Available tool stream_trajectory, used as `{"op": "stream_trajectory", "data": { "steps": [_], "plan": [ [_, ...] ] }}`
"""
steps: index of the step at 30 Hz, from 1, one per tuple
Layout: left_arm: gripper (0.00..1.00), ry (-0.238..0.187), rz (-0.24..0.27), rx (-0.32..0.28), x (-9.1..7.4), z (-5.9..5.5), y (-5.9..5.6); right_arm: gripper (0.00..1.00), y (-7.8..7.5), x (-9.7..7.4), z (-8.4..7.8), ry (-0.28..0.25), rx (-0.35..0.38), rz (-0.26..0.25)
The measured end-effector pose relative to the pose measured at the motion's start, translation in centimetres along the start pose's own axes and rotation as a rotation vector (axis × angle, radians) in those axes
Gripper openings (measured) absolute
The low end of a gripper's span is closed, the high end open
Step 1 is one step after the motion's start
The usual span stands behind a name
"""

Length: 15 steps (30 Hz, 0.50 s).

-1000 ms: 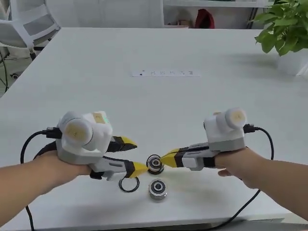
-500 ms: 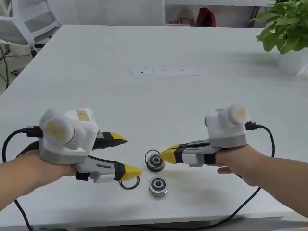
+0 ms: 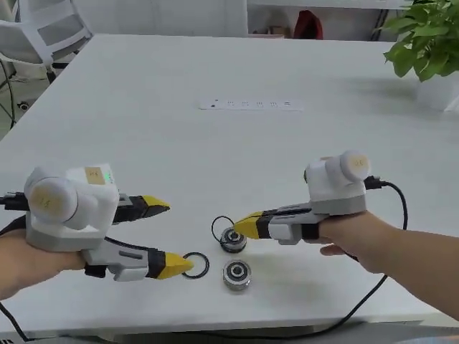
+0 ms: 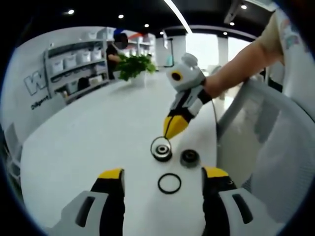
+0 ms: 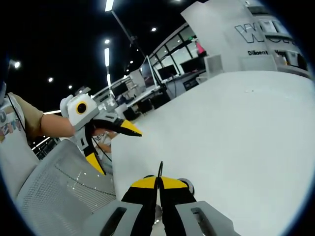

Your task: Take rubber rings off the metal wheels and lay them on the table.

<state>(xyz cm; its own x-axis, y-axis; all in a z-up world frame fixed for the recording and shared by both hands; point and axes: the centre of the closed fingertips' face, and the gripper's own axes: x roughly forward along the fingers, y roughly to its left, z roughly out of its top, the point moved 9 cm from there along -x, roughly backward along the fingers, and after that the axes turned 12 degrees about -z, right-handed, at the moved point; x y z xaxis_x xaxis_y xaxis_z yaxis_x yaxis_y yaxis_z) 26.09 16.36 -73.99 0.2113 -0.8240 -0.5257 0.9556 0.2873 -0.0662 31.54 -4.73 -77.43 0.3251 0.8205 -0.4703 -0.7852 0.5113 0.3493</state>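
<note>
Two small metal wheels stand near the table's front edge: one (image 3: 233,241) under my right gripper, the other (image 3: 237,274) just in front of it. My right gripper (image 3: 244,225) is shut on a thin black rubber ring (image 3: 215,228), which it holds tilted at the first wheel (image 4: 161,152); whether the two touch, I cannot tell. The ring's edge (image 5: 160,169) sticks up between the shut jaws of the right gripper (image 5: 158,182). Another ring (image 3: 194,265) lies flat on the table, seen again (image 4: 169,183) ahead of my open left gripper (image 4: 163,174). In the head view the left gripper (image 3: 166,235) is left of the wheels.
A white power strip (image 3: 249,105) lies mid-table. A potted plant (image 3: 423,36) stands at the far right corner and an office chair (image 3: 43,32) at the far left. The table's front edge (image 3: 237,331) runs close behind the wheels. Cables trail from both grippers.
My left gripper has drawn back to the left, away from the wheels, staying open. The right gripper has stayed at the wheel and now holds a ring lifted at its tip.
</note>
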Motion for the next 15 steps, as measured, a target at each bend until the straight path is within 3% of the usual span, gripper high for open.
{"op": "stream_trajectory", "data": {
  "steps": [15],
  "plan": [
    [0.68,-0.019,0.028,-0.009,-1.7,-0.9,-0.2,0.00,2.0,2.1,0.1,0.031,-0.003,0.071]
  ]
}}
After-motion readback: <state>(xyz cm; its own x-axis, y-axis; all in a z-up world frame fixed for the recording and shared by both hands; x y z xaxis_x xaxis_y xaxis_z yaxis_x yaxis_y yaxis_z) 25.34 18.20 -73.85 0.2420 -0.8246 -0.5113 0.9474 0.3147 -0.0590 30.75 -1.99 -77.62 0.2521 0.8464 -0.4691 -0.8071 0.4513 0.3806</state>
